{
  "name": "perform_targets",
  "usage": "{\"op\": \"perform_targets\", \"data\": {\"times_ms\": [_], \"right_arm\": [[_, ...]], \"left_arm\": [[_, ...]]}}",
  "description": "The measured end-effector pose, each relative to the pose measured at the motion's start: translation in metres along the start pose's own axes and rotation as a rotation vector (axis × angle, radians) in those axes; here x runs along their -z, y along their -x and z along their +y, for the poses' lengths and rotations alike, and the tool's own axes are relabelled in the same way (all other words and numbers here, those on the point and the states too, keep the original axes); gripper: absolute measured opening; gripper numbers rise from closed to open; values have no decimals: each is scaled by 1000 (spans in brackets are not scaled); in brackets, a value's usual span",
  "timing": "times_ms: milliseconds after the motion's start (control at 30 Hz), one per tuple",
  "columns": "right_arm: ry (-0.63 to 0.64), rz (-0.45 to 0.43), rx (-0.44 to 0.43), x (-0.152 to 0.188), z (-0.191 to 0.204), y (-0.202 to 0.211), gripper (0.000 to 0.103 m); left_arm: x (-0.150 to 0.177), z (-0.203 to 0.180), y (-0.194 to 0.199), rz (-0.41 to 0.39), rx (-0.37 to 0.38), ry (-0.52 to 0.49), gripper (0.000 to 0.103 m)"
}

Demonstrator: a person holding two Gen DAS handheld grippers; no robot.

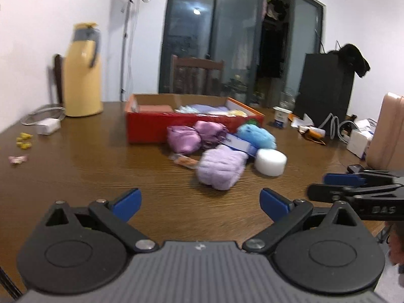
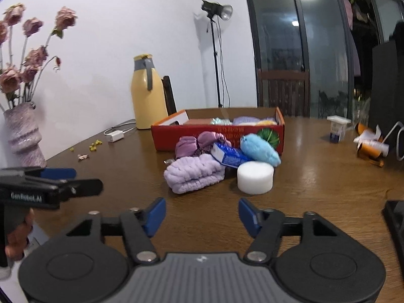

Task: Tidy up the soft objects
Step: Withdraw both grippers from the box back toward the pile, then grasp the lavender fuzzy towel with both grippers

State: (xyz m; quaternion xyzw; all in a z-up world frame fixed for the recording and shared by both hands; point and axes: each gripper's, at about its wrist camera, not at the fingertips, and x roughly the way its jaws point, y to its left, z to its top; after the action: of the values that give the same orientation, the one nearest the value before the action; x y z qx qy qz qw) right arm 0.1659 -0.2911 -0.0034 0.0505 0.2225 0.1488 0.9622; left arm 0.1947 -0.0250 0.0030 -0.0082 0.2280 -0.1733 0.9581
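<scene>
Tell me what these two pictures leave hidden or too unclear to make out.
- Box contents: right view, the red box's front wall hides all but the tops.
- Orange packet: left view, blurred and partly behind the lilac towel.
- Blue packet's print: right view, too small to read.
- Small yellow bits: left view, too small and blurred to identify.
- Black thing: right view, cut off by the edge.

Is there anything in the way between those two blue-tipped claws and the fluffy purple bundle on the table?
Nothing visible. Only bare wooden table lies between the fluffy lilac cloth bundle and either the right gripper or the left gripper. Both have jaws apart and empty. A white foam cylinder sits beside the bundle, not in front.
</scene>
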Motion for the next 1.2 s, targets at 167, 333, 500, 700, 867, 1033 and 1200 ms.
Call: {"op": "perform_targets", "data": {"times_ms": [167,333,500,700,867,1033,1200], "right_arm": [[-58,28,-11,-11,-15,-38,53],[-174,32,-55,-32,-32,-89,54],[-252,57,-34,-48,-37,-140,54],[-285,44,-10,-48,-36,-164,54],[-253,74,-35,-41,-25,-154,21],[-216,88,-54,-23,-7,-108,17],[-210,114,-104,2,19,-53,17]], "left_arm": [[-12,-11,-51,68,58,3,77],[-22,7,-87,81,114,206,73],[-26,24,-115,108,124,298,58],[-21,33,-117,140,177,302,31],[-19,36,-103,164,212,319,28],[-11,36,-67,167,235,304,28],[0,34,-37,149,188,272,27]]}}
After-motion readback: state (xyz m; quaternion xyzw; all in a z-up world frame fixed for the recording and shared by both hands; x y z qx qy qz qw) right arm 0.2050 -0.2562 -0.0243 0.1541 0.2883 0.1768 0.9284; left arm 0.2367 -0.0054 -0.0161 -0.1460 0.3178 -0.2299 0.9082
